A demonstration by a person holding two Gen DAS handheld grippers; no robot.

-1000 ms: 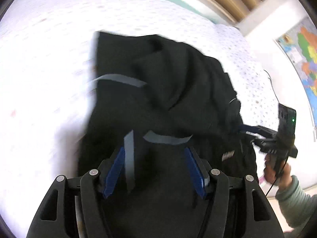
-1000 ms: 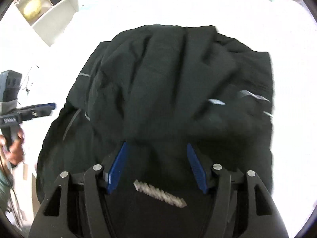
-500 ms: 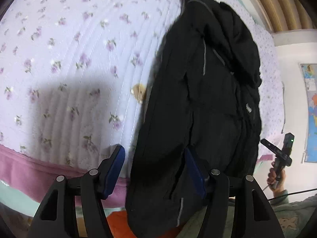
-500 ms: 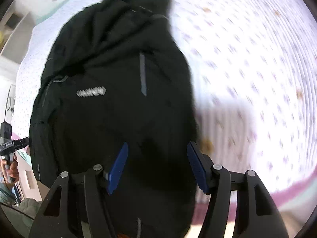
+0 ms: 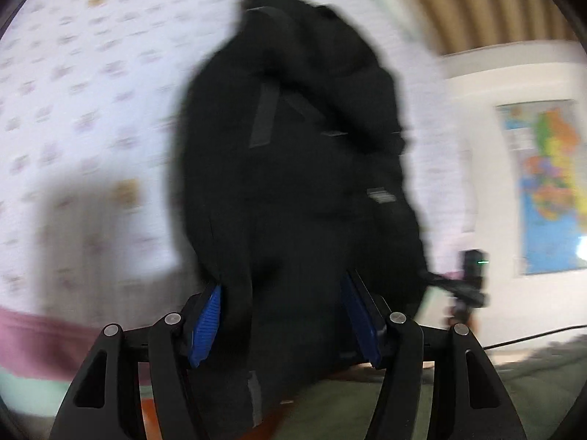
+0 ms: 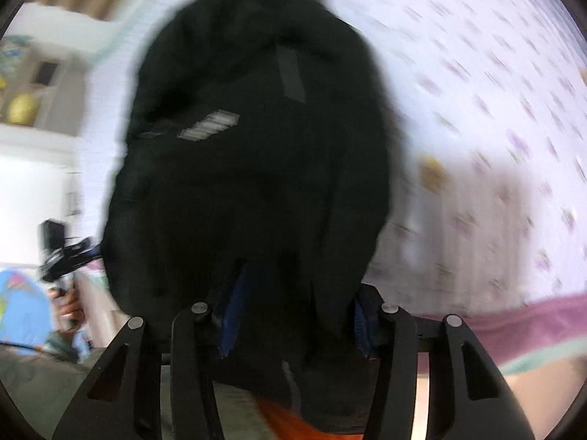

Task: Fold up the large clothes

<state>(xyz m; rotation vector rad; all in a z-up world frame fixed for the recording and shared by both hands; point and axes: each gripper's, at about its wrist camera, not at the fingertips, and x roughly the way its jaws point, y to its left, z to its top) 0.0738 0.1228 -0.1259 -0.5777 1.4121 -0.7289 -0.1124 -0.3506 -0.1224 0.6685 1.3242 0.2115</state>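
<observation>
- Here, a black jacket (image 5: pixel 293 168) lies lengthwise on a bed, its far end pointing away from both grippers and its near hem hanging over the bed's edge toward them.
- Left gripper (image 5: pixel 284 315): blue pads stand fairly wide apart, with the jacket's near hem bunched between them. The left pad (image 5: pixel 205 321) lies against a hanging fold; whether the pads press the cloth cannot be told through the blur.
- Right gripper (image 6: pixel 293 317): its jaws have just been closing, with the jacket's hem between them. The cloth drapes over both blue pads (image 6: pixel 231 315) and hides most of the right one; a firm grip cannot be confirmed.
- Jacket details: a grey strip (image 5: pixel 262 117) runs lengthwise ahead of the left gripper; a pale logo patch (image 6: pixel 209 128) shows ahead and left of the right gripper.
- Floral bedspread (image 5: pixel 84 84): pale lilac with small flower print, spreading left of the left gripper and right of the right gripper; a pink border (image 6: pixel 513 326) edges it near the right gripper.
- Wall map (image 5: pixel 546 187): coloured, far right of the left gripper.
- White shelf (image 6: pixel 33 106): far left of the right gripper, holding a yellow object.
- Each wrist view shows the opposite gripper at the jacket's side, held in a hand (image 6: pixel 68 304).
</observation>
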